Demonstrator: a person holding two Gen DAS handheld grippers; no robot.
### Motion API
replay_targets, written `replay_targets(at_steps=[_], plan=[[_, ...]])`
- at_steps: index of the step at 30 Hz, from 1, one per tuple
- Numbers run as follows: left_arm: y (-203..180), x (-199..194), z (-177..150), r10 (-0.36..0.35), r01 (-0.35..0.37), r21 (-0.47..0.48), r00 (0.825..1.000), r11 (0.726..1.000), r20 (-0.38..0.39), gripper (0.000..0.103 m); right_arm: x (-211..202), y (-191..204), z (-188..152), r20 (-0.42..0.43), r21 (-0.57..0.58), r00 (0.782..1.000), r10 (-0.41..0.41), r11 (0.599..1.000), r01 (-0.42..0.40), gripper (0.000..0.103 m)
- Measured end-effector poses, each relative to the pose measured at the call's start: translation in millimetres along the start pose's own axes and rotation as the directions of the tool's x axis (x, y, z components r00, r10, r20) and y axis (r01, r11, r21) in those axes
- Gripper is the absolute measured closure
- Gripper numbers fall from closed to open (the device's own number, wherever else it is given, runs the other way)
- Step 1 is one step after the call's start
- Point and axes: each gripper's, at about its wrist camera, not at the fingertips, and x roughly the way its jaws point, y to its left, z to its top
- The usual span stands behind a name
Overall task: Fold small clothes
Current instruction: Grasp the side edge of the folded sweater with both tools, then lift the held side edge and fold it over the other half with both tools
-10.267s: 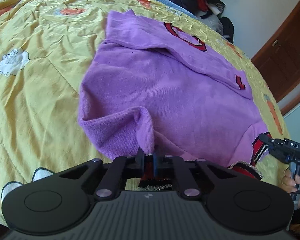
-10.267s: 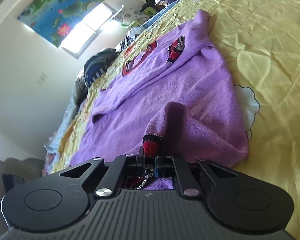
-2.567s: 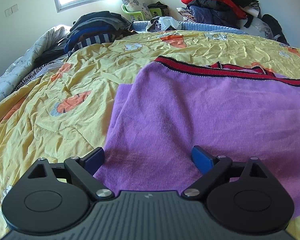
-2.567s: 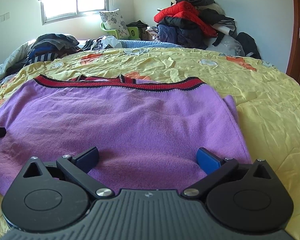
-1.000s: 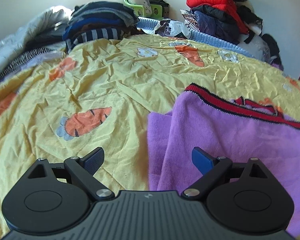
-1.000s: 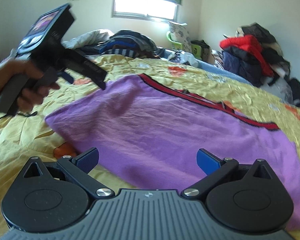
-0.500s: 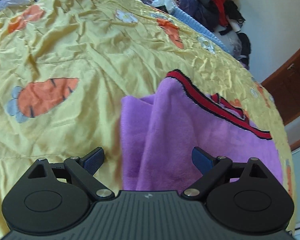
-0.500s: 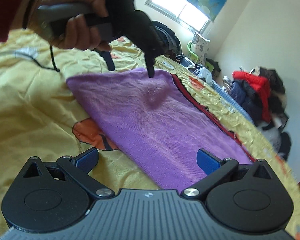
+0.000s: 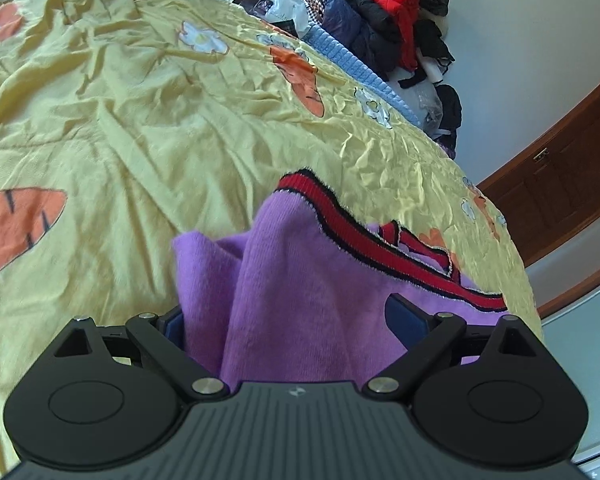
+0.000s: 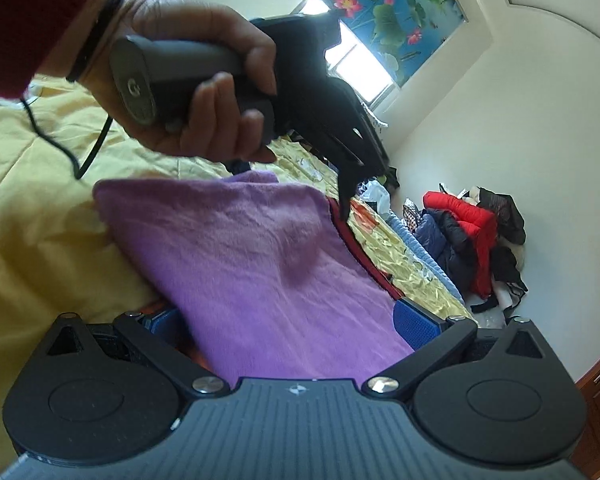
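While the purple sweater point(image 9: 284, 280) lay folded on the yellow bedspread point(image 9: 120, 120), the left tool point(image 9: 292, 320) stood with its fingers spread wide, straddling the sweater's near folded corner, the blue pads on either side of the cloth and not pinching it. In the left wrist view the garment filled the lower middle of the frame, its red and black trim point(image 9: 380, 240) running from about 12 o'clock of the garment down toward 3 o'clock, and a loose fold of purple knit bulged out at 9 o'clock. Carrot and flower prints dotted the wrinkled bedspread beyond it. A heap of red and dark clothes point(image 9: 388, 12) was piled against the wall at 1 o'clock, and a brown wooden door point(image 9: 560, 184) curved along the edge at 3 o'clock. The right tool point(image 10: 292, 328) was likewise wide apart, its fingers either side of the sweater's near edge with the purple cloth lying between and under them. In the right wrist view a hand point(image 10: 188, 80) with a red sleeve point(image 10: 28, 16) and a dark wristband gripped the left tool's handle at 11 o'clock, a black cable hanging from it, and that tool's dark fingers pointed down over the far end of the sweater by the red trim. A window with a lotus-print blind point(image 10: 384, 12) showed at 1 o'clock.
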Motion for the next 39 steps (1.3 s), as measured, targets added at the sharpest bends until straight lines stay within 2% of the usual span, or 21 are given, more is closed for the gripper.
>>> replay_targets(at_steps=[1, 2, 3, 4, 5, 6, 7, 9, 13, 18, 22, 26, 32, 36, 39], plan=[[-3, 1, 0, 0.012, -0.012, 0.013, 1.0, 1.0, 0.006, 0.007, 2, 0, 1, 0.003, 0.002, 1.0, 0.006, 1.0, -0.006, 0.002], [-6, 3, 0, 0.023, -0.024, 0.027, 1.0, 0.999, 0.011, 0.008, 3, -1, 2, 0.006, 0.0, 1.0, 0.016, 1.0, -0.016, 0.008], [-10, 5, -2, 0.038, -0.039, 0.049, 0.999, 0.998, 0.017, 0.015, 5, 1, 2, 0.006, -0.012, 1.0, 0.024, 1.0, -0.024, 0.025], [-14, 6, -3, 0.06, -0.061, 0.076, 0.998, 0.995, 0.021, 0.02, 8, 4, 3, 0.001, -0.025, 0.999, 0.04, 0.999, -0.04, 0.035], [-18, 7, -5, 0.086, -0.088, 0.101, 0.996, 0.991, 0.026, 0.031, 8, 5, 3, -0.002, -0.034, 0.998, 0.058, 0.998, -0.058, 0.05], [-22, 8, -6, 0.114, -0.117, 0.125, 0.993, 0.985, 0.032, 0.041, 8, 6, 3, 0.001, -0.044, 0.998, 0.062, 0.997, -0.062, 0.056], [-25, 8, -7, 0.137, -0.141, 0.14, 0.99, 0.98, 0.035, 0.046, 7, 8, 3, 0.005, -0.052, 0.998, 0.066, 0.996, -0.066, 0.058], [-26, 8, -9, 0.157, -0.161, 0.149, 0.987, 0.976, 0.041, 0.057, 6, 8, 3, 0.005, -0.054, 0.995, 0.096, 0.994, -0.096, 0.075], [-26, 6, -12, 0.164, -0.17, 0.131, 0.985, 0.977, 0.058, 0.071, 6, 5, 4, 0.005, -0.045, 0.991, 0.136, 0.99, -0.136, 0.08], [-41, 3, -18, 0.217, -0.23, 0.19, 0.972, 0.954, 0.09, 0.084, 8, -10, 6, 0.011, 0.018, 0.982, 0.187, 0.982, -0.187, 0.088], [-58, -5, -19, 0.253, -0.273, 0.227, 0.961, 0.935, 0.112, 0.086, 3, -30, 4, 0.042, 0.114, 0.973, 0.225, 0.967, -0.228, 0.092], [-70, -14, -15, 0.272, -0.292, 0.214, 0.955, 0.932, 0.118, 0.087, -10, -53, -2, 0.088, 0.198, 0.969, 0.233, 0.949, -0.246, 0.093], [-88, -25, -9, 0.269, -0.287, 0.16, 0.955, 0.945, 0.128, 0.087, -28, -93, -16, 0.137, 0.368, 0.956, 0.26, 0.883, -0.292, 0.095], [-106, -32, -7, 0.268, -0.287, 0.146, 0.954, 0.947, 0.137, 0.087, -32, -117, -28, 0.165, 0.481, 0.944, 0.285, 0.813, -0.329, 0.095], [-122, -36, -7, 0.276, -0.296, 0.145, 0.95, 0.944, 0.144, 0.087, -36, -132, -40, 0.179, 0.529, 0.943, 0.282, 0.78, -0.334, 0.095]])
